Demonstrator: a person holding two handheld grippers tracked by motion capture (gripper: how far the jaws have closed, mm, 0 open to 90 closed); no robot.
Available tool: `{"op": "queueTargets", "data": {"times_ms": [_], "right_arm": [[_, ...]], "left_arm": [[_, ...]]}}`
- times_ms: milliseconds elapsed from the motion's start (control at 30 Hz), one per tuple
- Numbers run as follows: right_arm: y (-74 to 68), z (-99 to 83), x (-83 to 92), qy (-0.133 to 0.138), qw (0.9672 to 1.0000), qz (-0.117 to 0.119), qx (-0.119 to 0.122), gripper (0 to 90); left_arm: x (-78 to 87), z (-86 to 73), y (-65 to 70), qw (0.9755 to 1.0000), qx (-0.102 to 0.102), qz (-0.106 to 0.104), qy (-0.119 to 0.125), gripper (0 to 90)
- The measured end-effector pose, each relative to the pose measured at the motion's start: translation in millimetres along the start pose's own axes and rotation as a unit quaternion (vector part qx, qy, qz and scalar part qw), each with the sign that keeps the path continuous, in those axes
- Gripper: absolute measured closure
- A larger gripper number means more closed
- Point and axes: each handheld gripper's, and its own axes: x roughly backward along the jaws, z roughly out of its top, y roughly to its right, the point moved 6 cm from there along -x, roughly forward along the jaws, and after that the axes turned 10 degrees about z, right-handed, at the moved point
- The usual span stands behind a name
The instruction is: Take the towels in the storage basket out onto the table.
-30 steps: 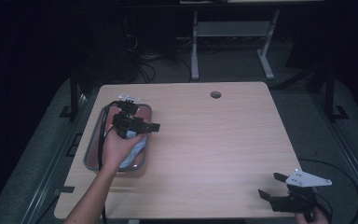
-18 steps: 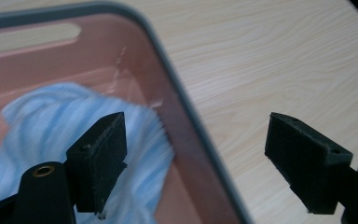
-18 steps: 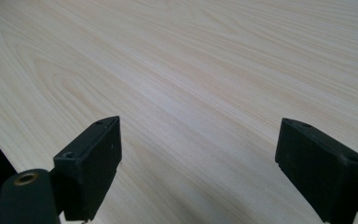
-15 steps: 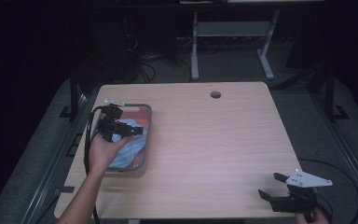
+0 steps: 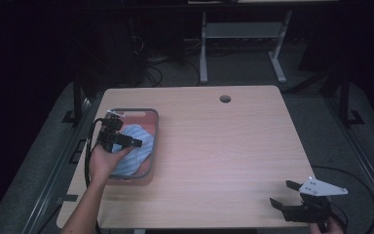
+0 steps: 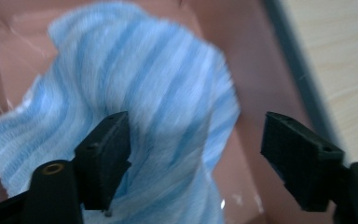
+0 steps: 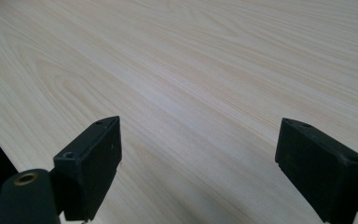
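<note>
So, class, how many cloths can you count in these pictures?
1: a blue-and-white striped cloth lies crumpled in the reddish-brown tray at the wooden table's left side. More could be hidden beneath it.

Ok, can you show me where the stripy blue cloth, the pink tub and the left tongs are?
Stripy blue cloth [image 6: 168, 84]: left gripper view, middle of its raised fold.
Pink tub [image 5: 154, 141]: high view, right-hand rim.
Left tongs [image 6: 196, 154]: left gripper view, midway between the two open black tips, over the cloth.
</note>
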Motion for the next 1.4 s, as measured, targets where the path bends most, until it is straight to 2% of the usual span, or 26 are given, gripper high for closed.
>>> {"op": "queueTargets", "data": {"times_ms": [100, 133, 167, 200, 267, 300, 333, 367, 467, 533, 567, 600, 633, 733, 800, 867, 900, 1100, 1167, 1200, 1233, 1267, 1300, 1333, 1367, 1400], "right_arm": [[-0.4, 0.0, -0.1, 0.000, 1.0000, 0.000, 0.000, 14.0], [-0.4, 0.0, -0.1, 0.000, 1.0000, 0.000, 0.000, 14.0], [-0.4, 0.3, 0.1, 0.001, 1.0000, 0.001, 0.003, 14.0], [-0.4, 0.3, 0.1, 0.001, 1.0000, 0.001, 0.003, 14.0], [-0.2, 0.4, 0.6, 0.002, 1.0000, 0.000, 0.005, 14.0], [-0.3, 0.4, 0.6, 0.002, 1.0000, 0.000, 0.005, 14.0], [-0.3, 0.4, 0.6, 0.002, 1.0000, 0.000, 0.005, 14.0], [-0.5, 0.4, 0.6, 0.002, 1.0000, 0.000, 0.005, 14.0], [-0.8, 0.5, 0.6, 0.001, 1.0000, 0.000, 0.006, 14.0], [-0.8, 0.6, 0.5, 0.001, 1.0000, 0.000, 0.007, 14.0], [-1.0, 0.8, 0.5, 0.002, 1.0000, 0.000, 0.007, 14.0], [-1.0, 0.8, 0.5, 0.002, 1.0000, 0.000, 0.007, 14.0], [-1.1, 0.7, 0.5, 0.002, 1.0000, 0.001, 0.007, 14.0], [-2.5, 0.6, 0.8, 0.001, 1.0000, 0.002, 0.003, 14.0], [-2.9, 0.8, 0.9, 0.002, 1.0000, 0.001, 0.009, 14.0], [-3.1, 1.0, 0.9, 0.002, 0.9999, 0.002, 0.010, 14.0], [-3.2, 0.8, 0.6, 0.002, 1.0000, 0.003, 0.007, 14.0], [-1.8, 0.9, 0.6, 0.002, 1.0000, 0.002, 0.005, 14.0], [-1.9, 0.4, 0.1, 0.002, 1.0000, 0.001, 0.002, 14.0], [-1.9, 0.4, 0.1, 0.002, 1.0000, 0.001, 0.002, 14.0], [-1.9, 0.6, -1.0, 0.000, 1.0000, 0.002, 0.005, 14.0], [-1.9, 0.6, -1.0, 0.000, 1.0000, 0.002, 0.005, 14.0], [-2.8, 1.3, -2.1, -0.003, 1.0000, 0.003, 0.005, 14.0], [-2.8, 1.3, -2.1, -0.003, 1.0000, 0.003, 0.005, 14.0], [-3.0, 2.2, -3.6, -0.006, 0.9999, 0.004, 0.010, 14.0], [-3.0, 2.2, -3.6, -0.006, 0.9999, 0.004, 0.010, 14.0]], "left_arm": [[-11.0, -4.7, -3.5, 0.9991, -0.014, 0.022, -0.033, 28.4], [-11.0, -4.7, -3.5, 0.9991, -0.014, 0.022, -0.033, 29.0], [-16.5, -7.2, -3.6, 0.9976, -0.026, 0.039, -0.050, 30.8], [-16.5, -7.2, -3.6, 0.9976, -0.026, 0.039, -0.050, 32.2], [-22.5, -10.4, -4.1, 0.9943, -0.044, 0.066, -0.071, 34.3], [-28.2, -12.9, -5.7, 0.9904, -0.059, 0.085, -0.091, 35.3], [-28.2, -12.9, -5.7, 0.9904, -0.059, 0.085, -0.091, 36.1], [-32.8, -13.7, -6.2, 0.9889, -0.059, 0.091, -0.101, 37.9], [-36.2, -14.0, -5.3, 0.9875, -0.060, 0.094, -0.112, 42.2], [-38.7, -14.4, -4.4, 0.9849, -0.067, 0.100, -0.125, 44.4], [-41.1, -15.3, -3.4, 0.9831, -0.073, 0.106, -0.129, 49.3], [-41.1, -15.3, -3.4, 0.9831, -0.073, 0.106, -0.129, 51.7], [-42.8, -16.5, -4.0, 0.9817, -0.075, 0.110, -0.136, 54.9], [-41.9, -16.4, -4.6, 0.9817, -0.077, 0.109, -0.136, 61.5], [-41.3, -16.8, -5.2, 0.9820, -0.079, 0.107, -0.134, 64.8], [-39.7, -17.5, -5.8, 0.9835, -0.077, 0.100, -0.130, 66.2], [-37.8, -17.8, -7.6, 0.9854, -0.072, 0.092, -0.124, 68.0], [-32.9, -19.9, -10.3, 0.9874, -0.077, 0.084, -0.110, 69.9], [-27.7, -19.3, -11.0, 0.9905, -0.065, 0.073, -0.097, 70.4], [-27.7, -19.3, -11.0, 0.9905, -0.065, 0.073, -0.097, 70.7], [-22.4, -18.3, -11.3, 0.9927, -0.057, 0.063, -0.085, 71.1], [-22.4, -18.3, -11.3, 0.9927, -0.057, 0.063, -0.085, 71.2], [-14.9, -17.3, -12.4, 0.9954, -0.044, 0.047, -0.071, 71.3], [-14.9, -17.3, -12.4, 0.9954, -0.044, 0.047, -0.071, 71.3], [-7.8, -16.2, -15.1, 0.9971, -0.032, 0.042, -0.054, 71.4], [-7.8, -16.2, -15.1, 0.9971, -0.032, 0.042, -0.054, 71.5]]}}
